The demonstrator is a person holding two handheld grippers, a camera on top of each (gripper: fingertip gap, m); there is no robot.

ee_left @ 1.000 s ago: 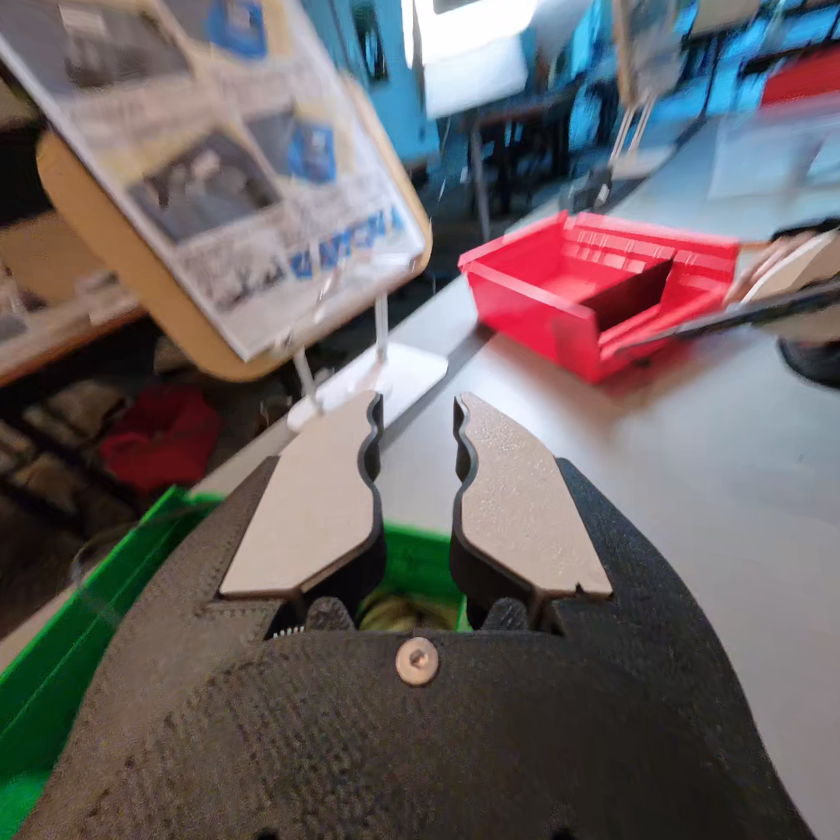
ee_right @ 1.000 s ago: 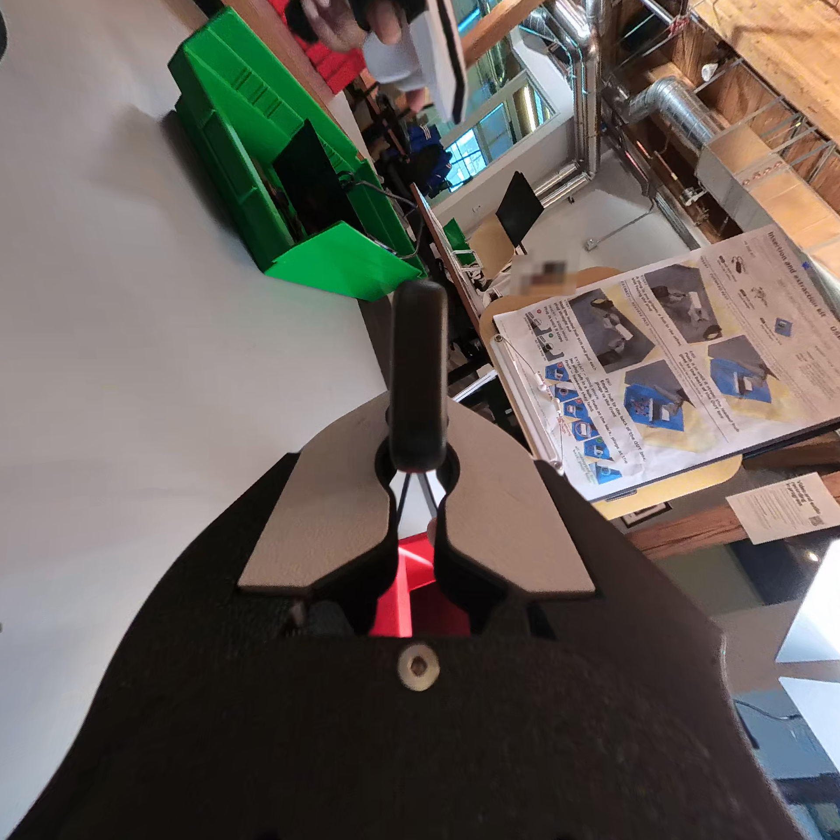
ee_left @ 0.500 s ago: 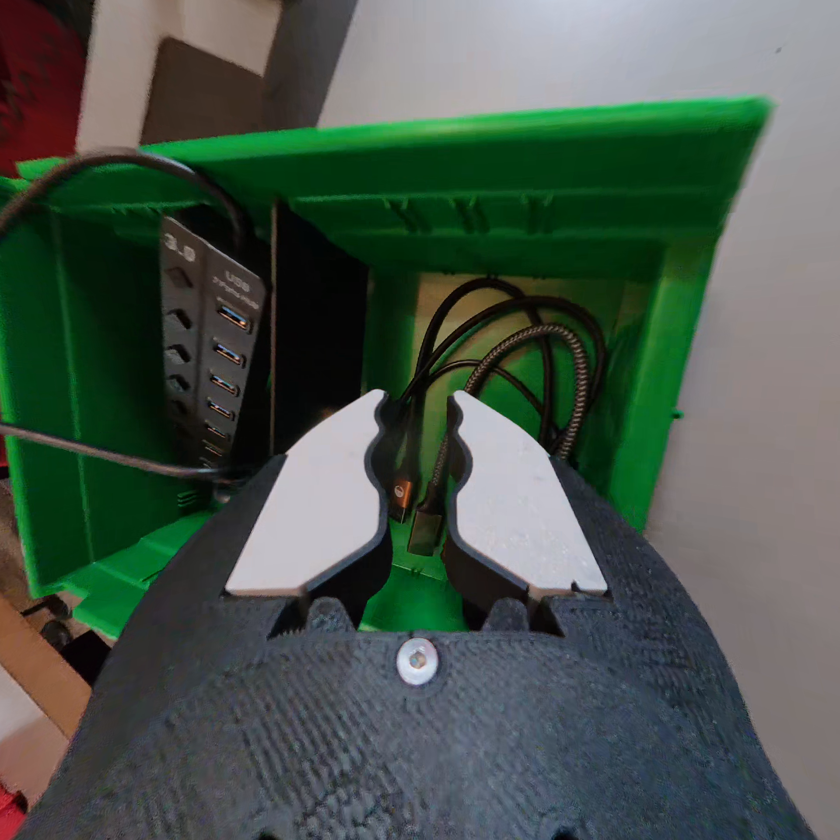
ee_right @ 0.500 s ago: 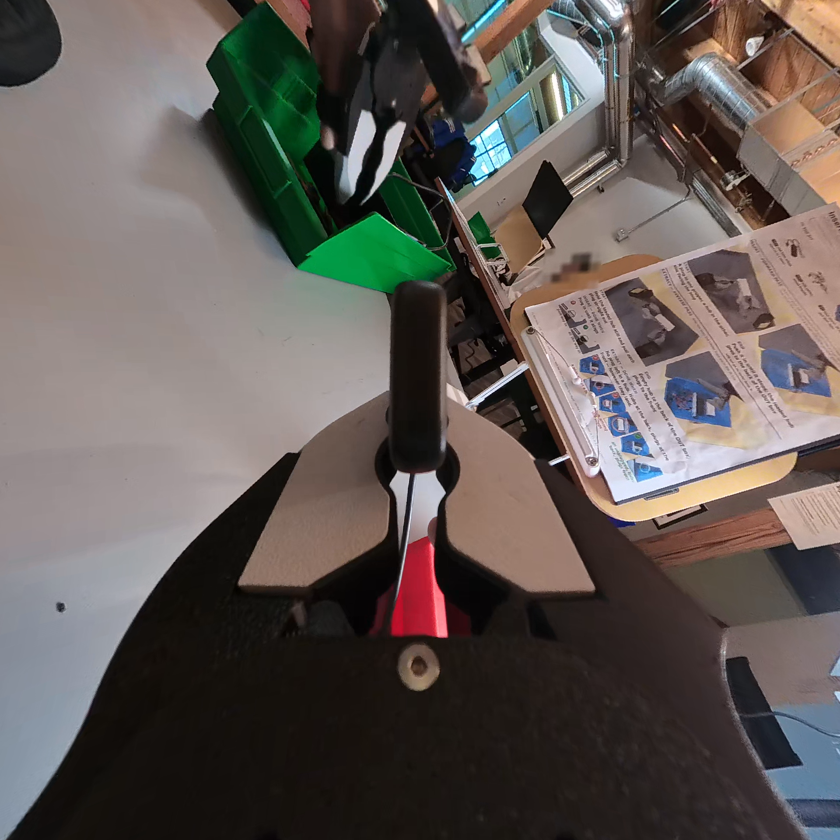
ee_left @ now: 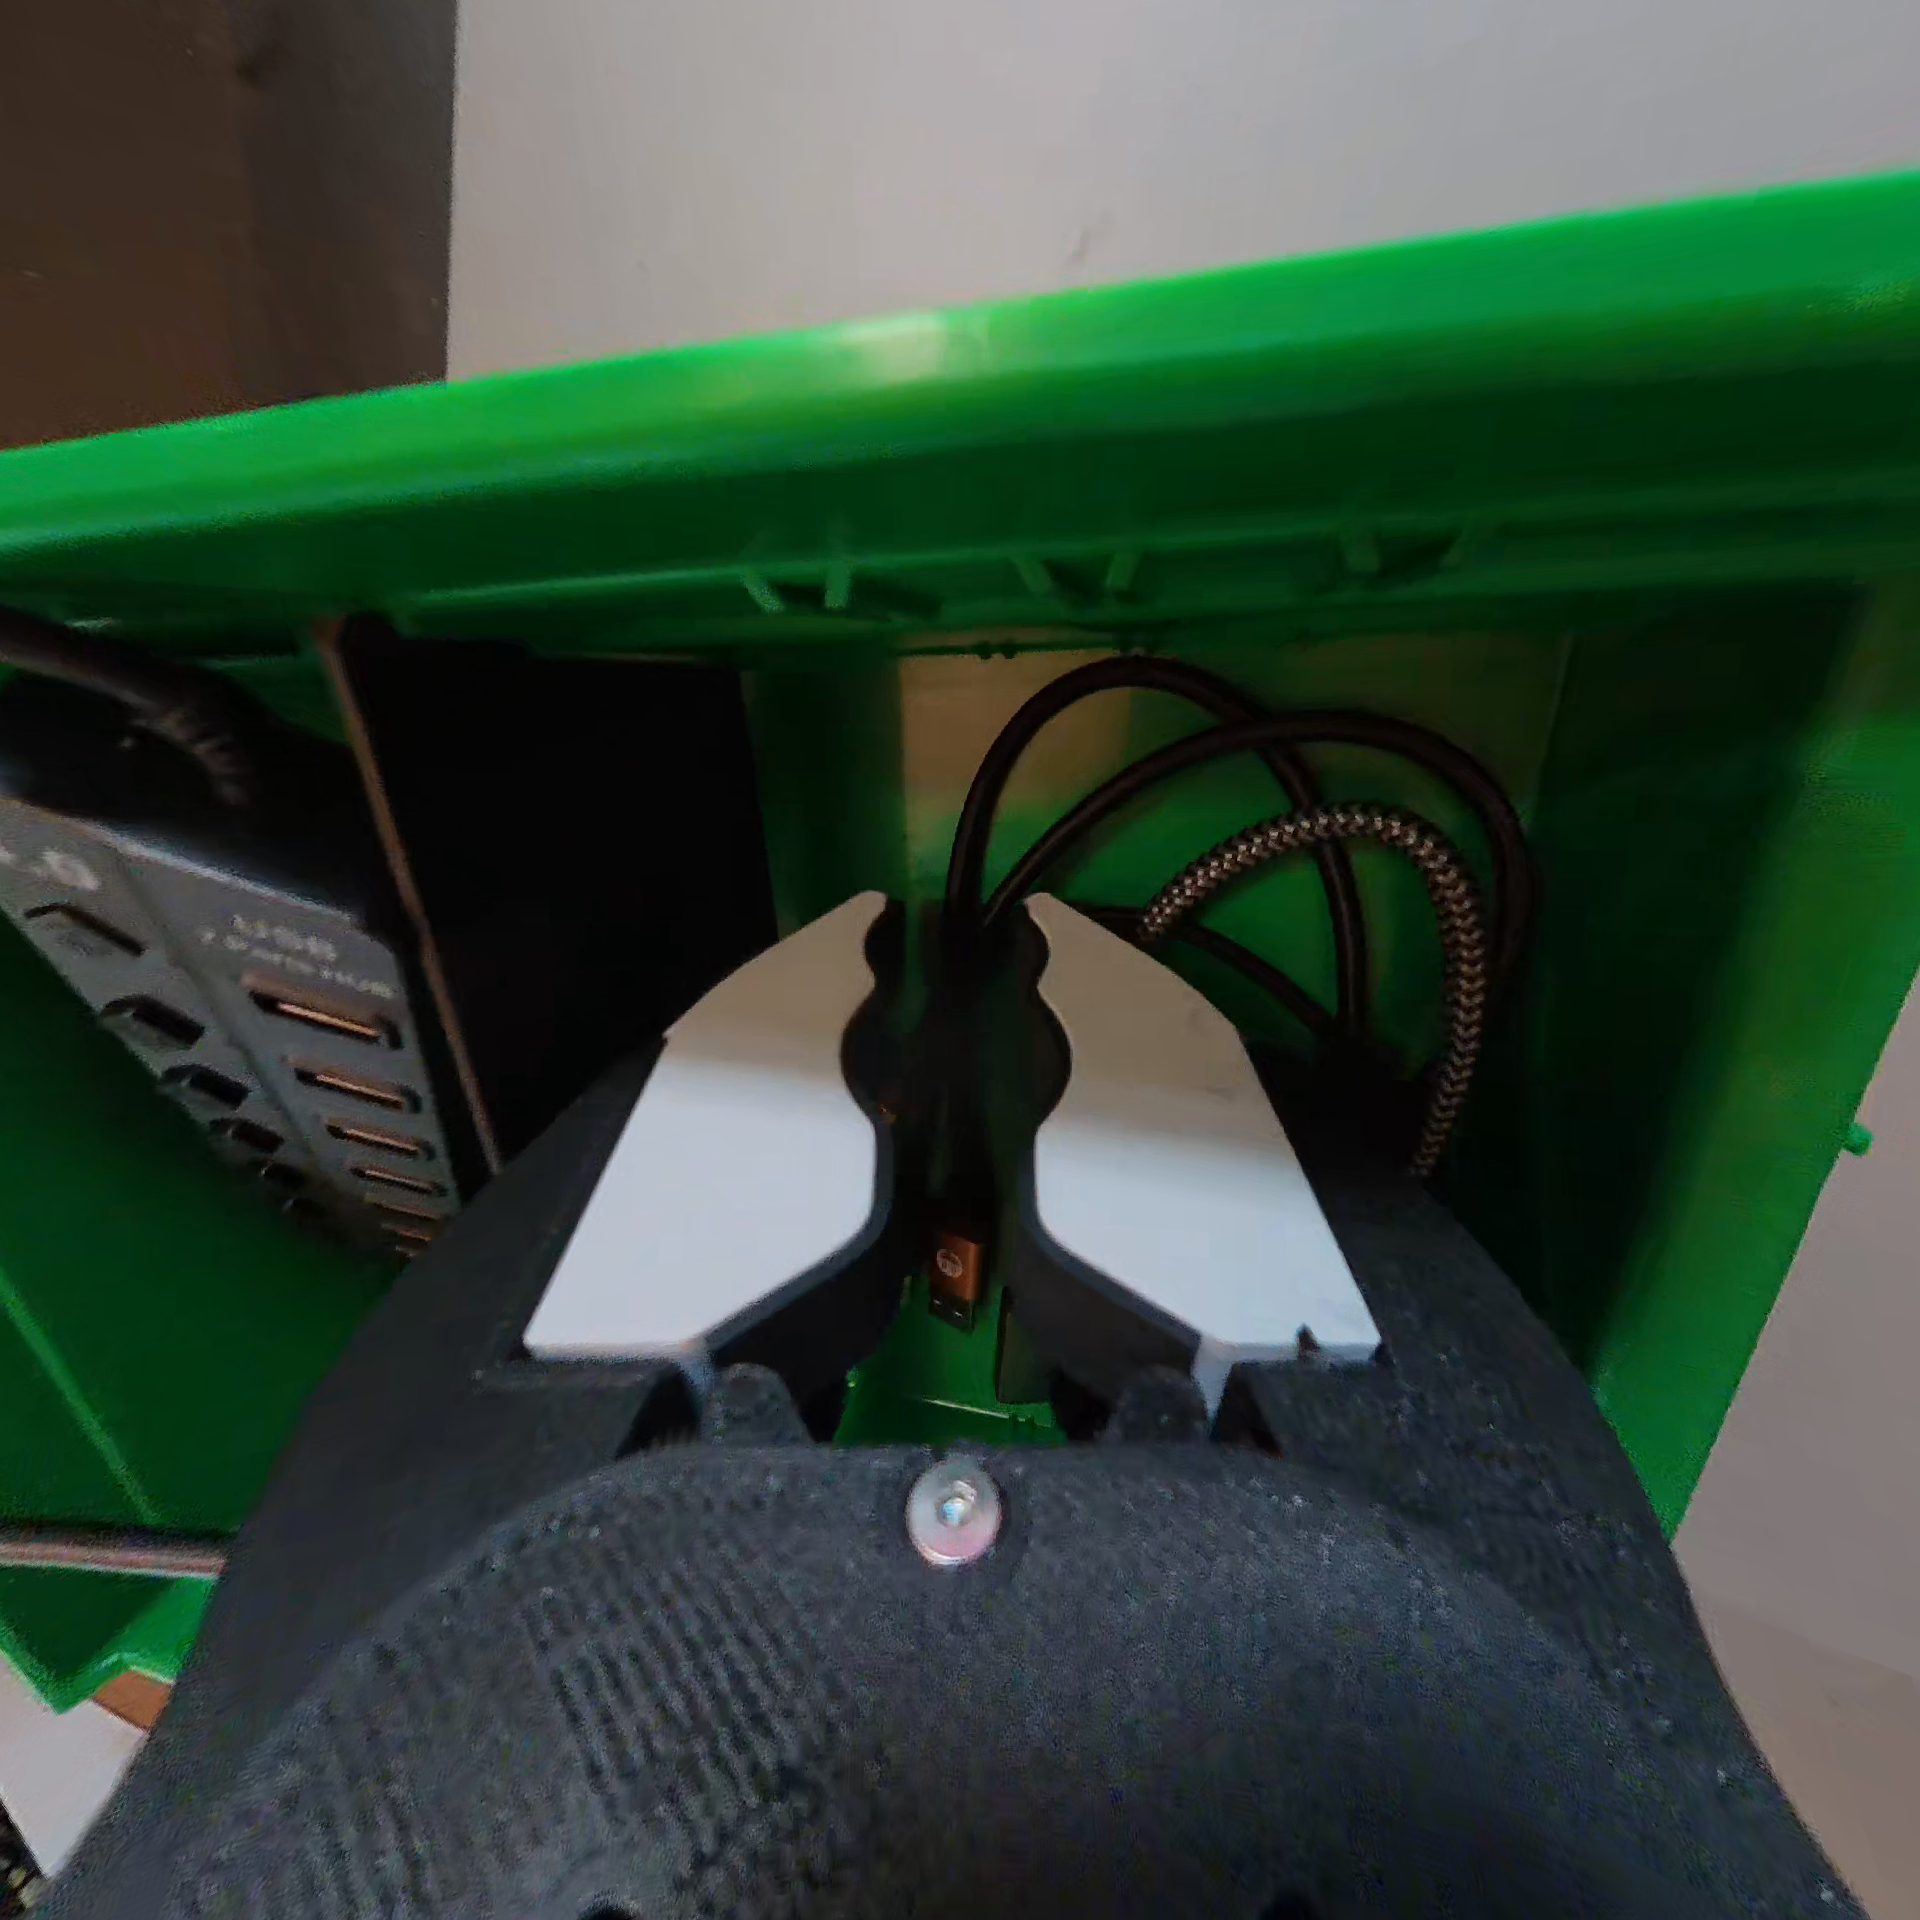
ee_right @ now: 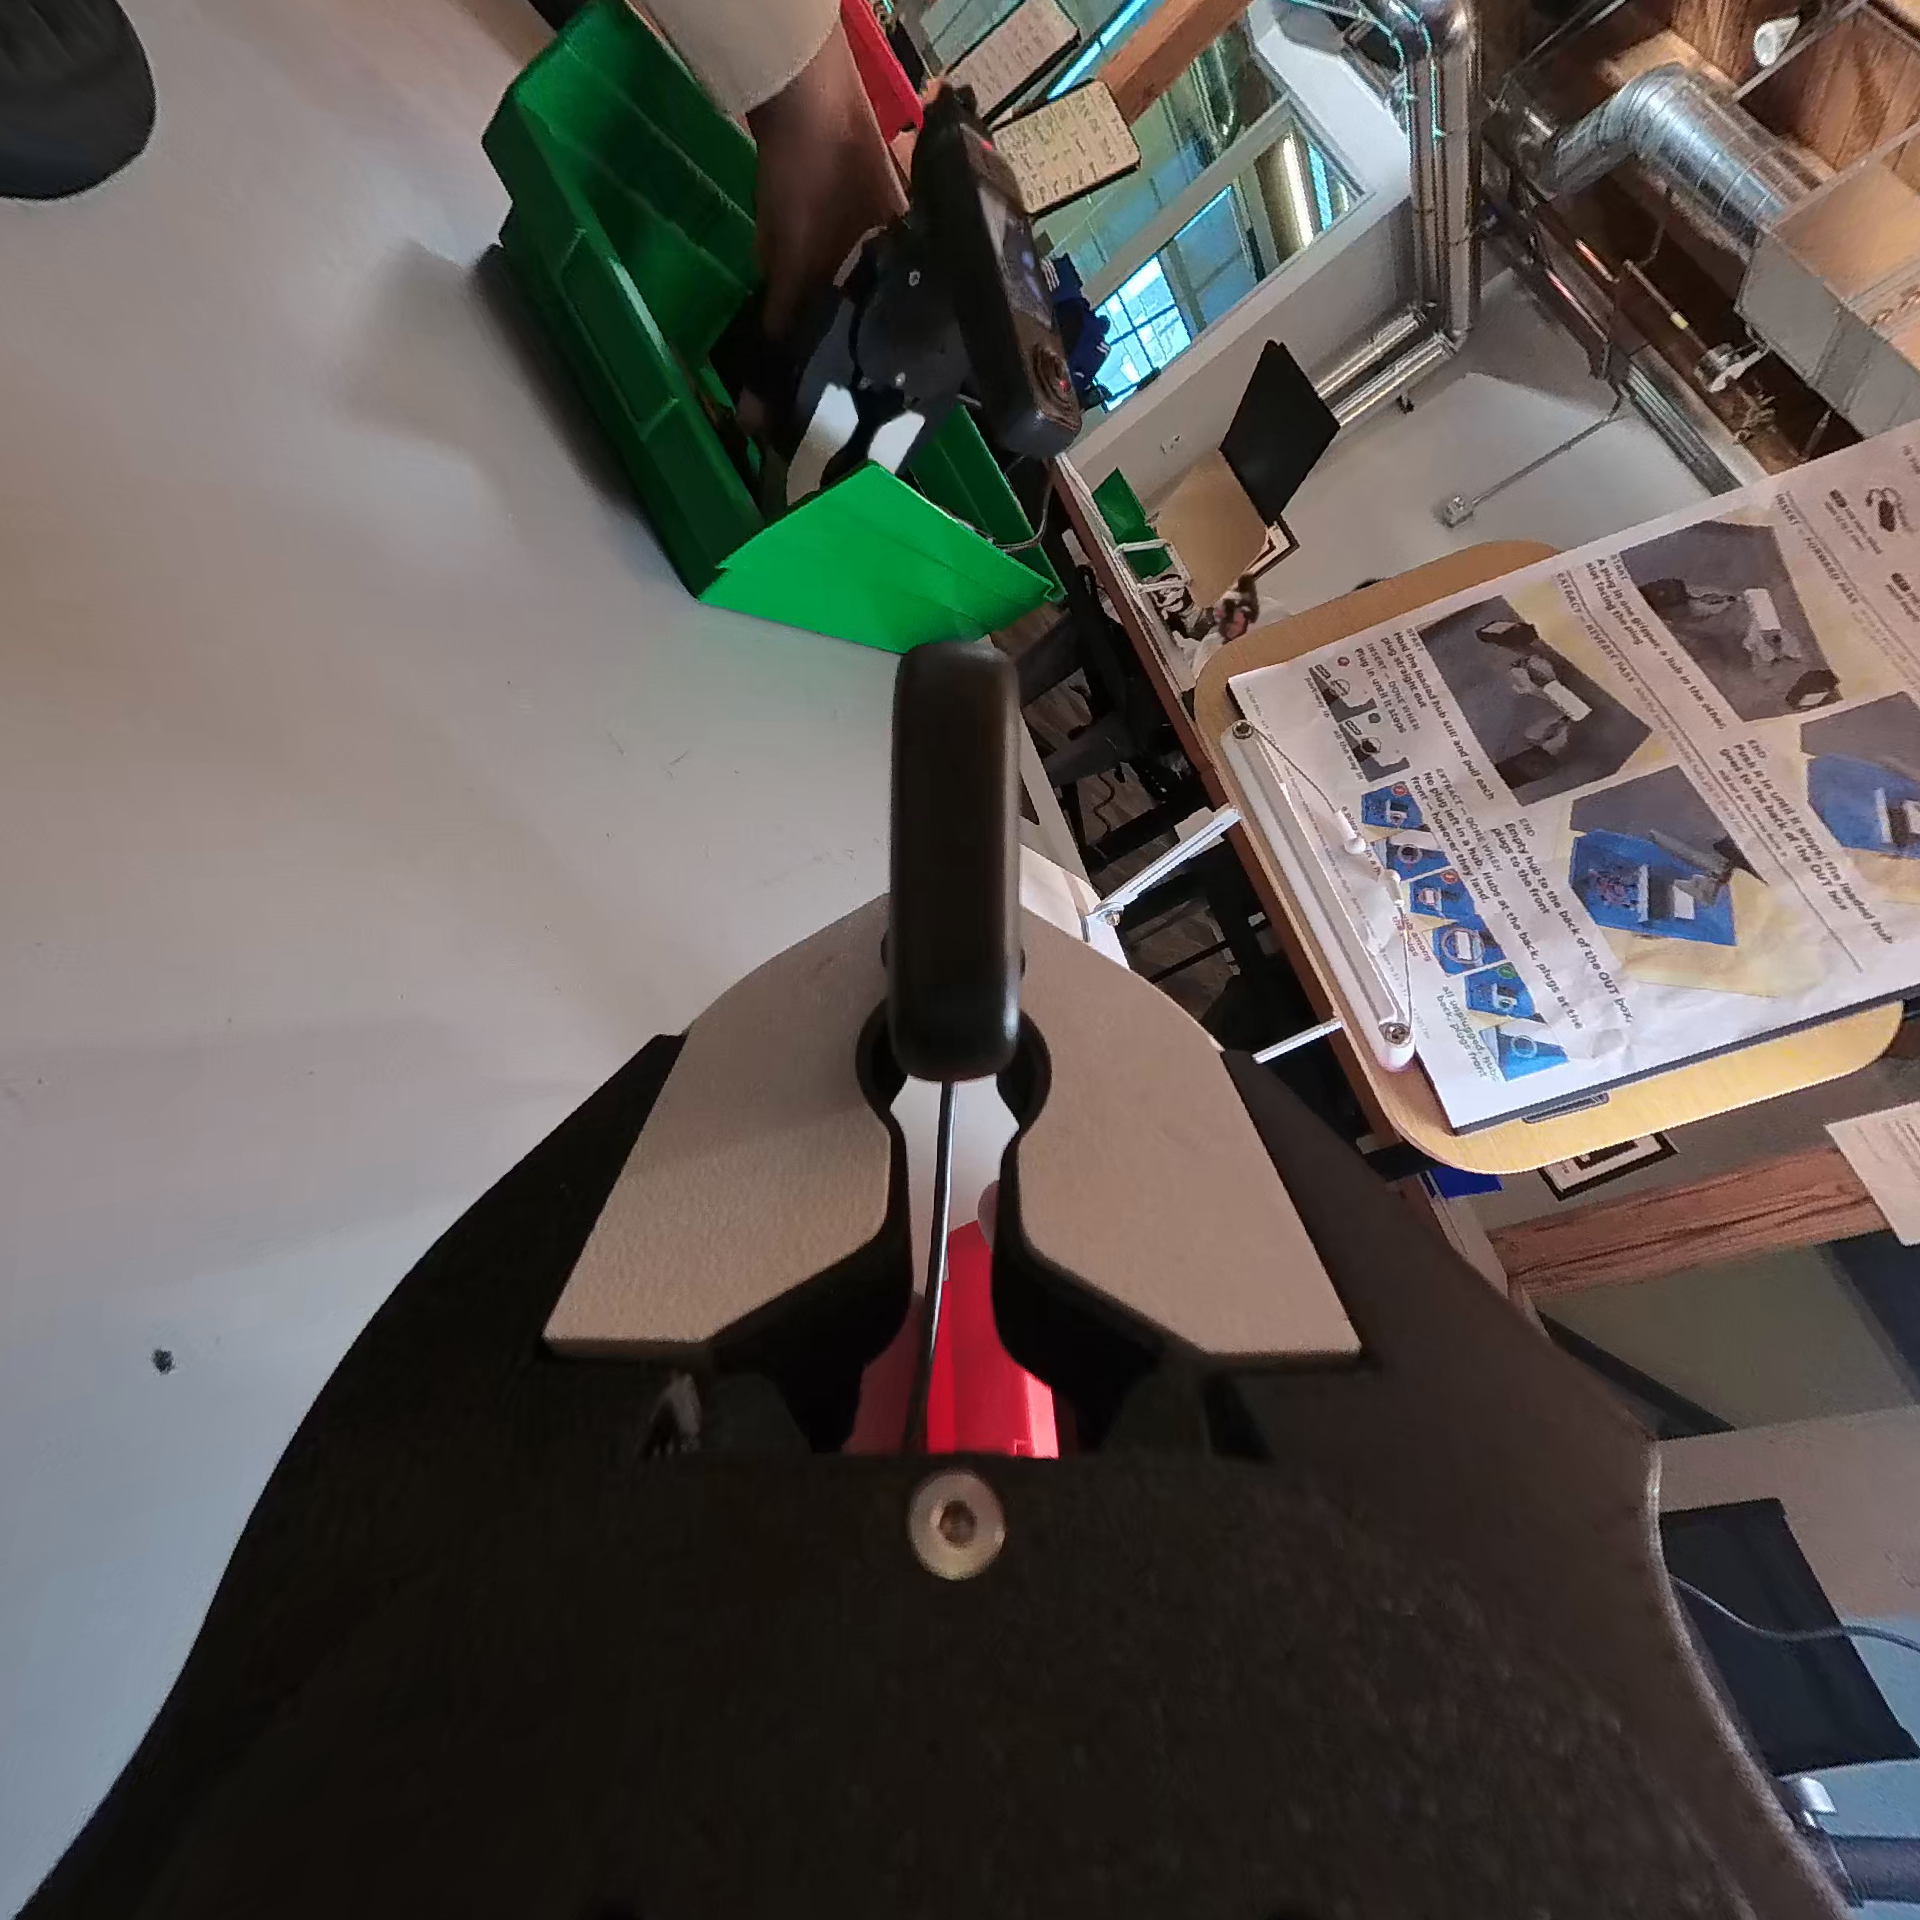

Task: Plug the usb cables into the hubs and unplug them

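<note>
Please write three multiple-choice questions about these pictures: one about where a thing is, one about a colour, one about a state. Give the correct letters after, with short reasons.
1. Where does the USB hub lie?
A. in the green bin, left of the black divider
B. on the bare table
C. in a red bin

2. What colour is the plug between the left tool's fingers?
A. white
B. copper-orange
C. blue

3. What state is the right tool in?
A. wide open, holding nothing
B. shut on a black hub
C. out of view

Answers:
1 A: the hub leans beside the divider, inside the bin.
2 B: its metal shell looks copper-orange.
3 B: both fingers press the hub's sides.
</note>
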